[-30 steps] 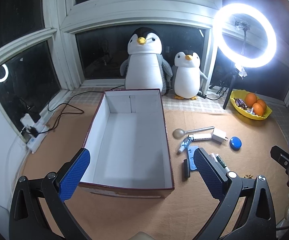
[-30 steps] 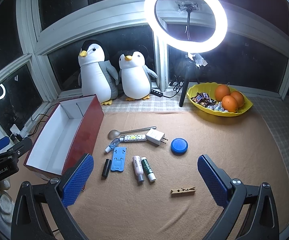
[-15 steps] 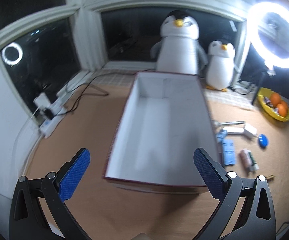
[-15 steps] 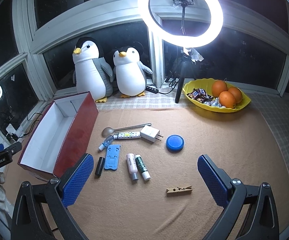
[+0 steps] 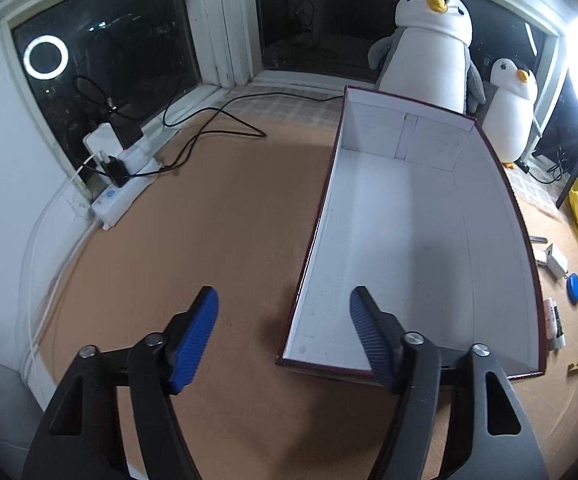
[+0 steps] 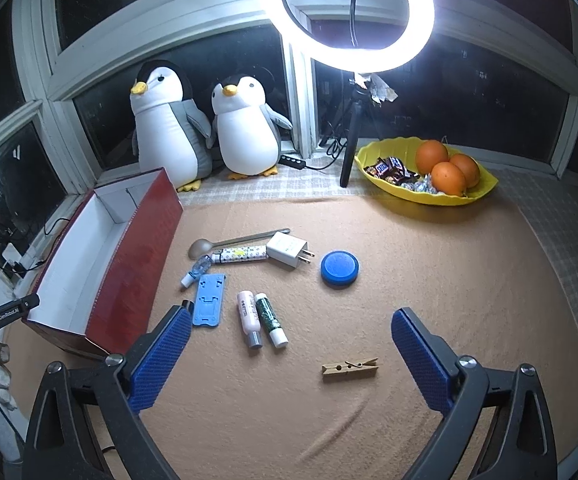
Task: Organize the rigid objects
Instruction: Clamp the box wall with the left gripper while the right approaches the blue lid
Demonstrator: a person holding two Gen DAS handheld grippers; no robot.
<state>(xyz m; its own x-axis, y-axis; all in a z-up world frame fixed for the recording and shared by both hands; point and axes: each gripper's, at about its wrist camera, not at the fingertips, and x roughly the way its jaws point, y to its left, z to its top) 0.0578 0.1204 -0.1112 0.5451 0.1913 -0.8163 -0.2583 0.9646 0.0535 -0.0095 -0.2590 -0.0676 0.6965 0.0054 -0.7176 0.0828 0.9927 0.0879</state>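
At frame left our left gripper (image 5: 283, 322) gapes empty astride the near-left corner of the box (image 5: 409, 240), whose long axis runs away upward. Our right gripper (image 6: 289, 344), wide and empty, hangs nearer the clutter: tubes (image 6: 255, 318) dead ahead pointing away, peg (image 6: 350, 367) crosswise lower right.

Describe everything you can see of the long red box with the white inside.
The long rectangular red box, seemingly cardboard, has glossy dark red outer walls and a plain white interior. It is open-topped, holds nothing, and sits flat on the tan felt mat, left of the scattered small items. Neither gripper touches it.
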